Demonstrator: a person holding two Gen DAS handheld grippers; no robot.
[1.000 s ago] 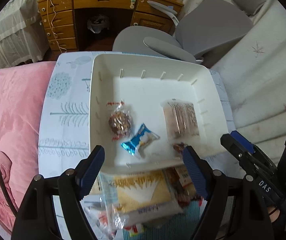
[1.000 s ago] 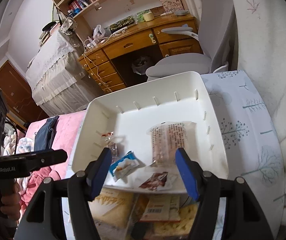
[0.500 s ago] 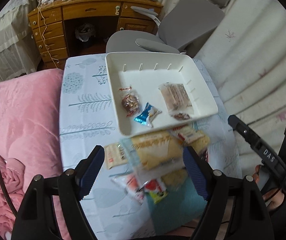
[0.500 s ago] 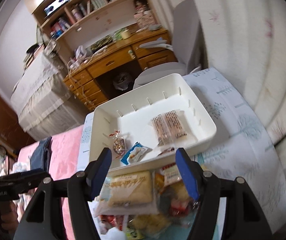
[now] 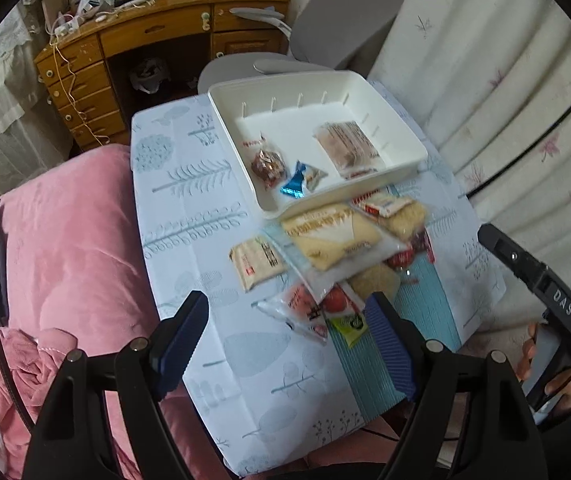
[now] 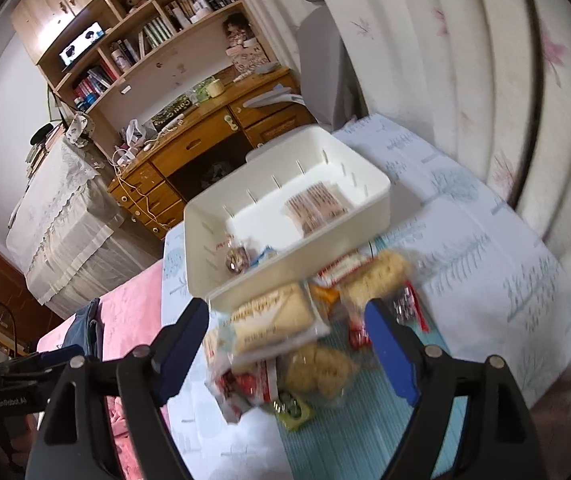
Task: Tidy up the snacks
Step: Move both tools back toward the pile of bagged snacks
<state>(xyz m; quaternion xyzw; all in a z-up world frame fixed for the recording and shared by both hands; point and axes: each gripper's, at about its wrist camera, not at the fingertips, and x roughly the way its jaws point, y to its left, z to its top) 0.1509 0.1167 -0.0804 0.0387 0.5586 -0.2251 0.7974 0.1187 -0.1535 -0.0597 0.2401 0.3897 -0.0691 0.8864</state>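
Observation:
A white bin [image 5: 397, 136] [image 6: 365, 204] sits at the far end of the patterned table. It holds a striped cracker pack [image 5: 345, 146] [image 6: 317, 206], a round brown snack [image 5: 268, 165] [image 6: 236, 258] and a blue-wrapped candy [image 5: 299, 180]. A pile of snack packets lies in front of the bin, topped by a yellow packet [image 5: 325, 236] [image 6: 273, 316]. A tan packet [image 5: 256, 262] lies to its left. My left gripper [image 5: 285, 344] is open and empty, held above the table's near part. My right gripper [image 6: 287, 350] is open and empty above the pile, and also shows in the left wrist view [image 5: 541, 288].
A pink blanket [image 5: 69, 256] lies left of the table. A grey chair [image 5: 325, 40] and a wooden desk [image 5: 157, 40] stand beyond the bin. A white curtain [image 6: 485, 72] hangs on the right. A teal mat [image 5: 365, 364] lies under the pile.
Both grippers have pulled back and up from the bin. The bin now looks smaller and farther, and the whole snack pile has come into view. Both stay open.

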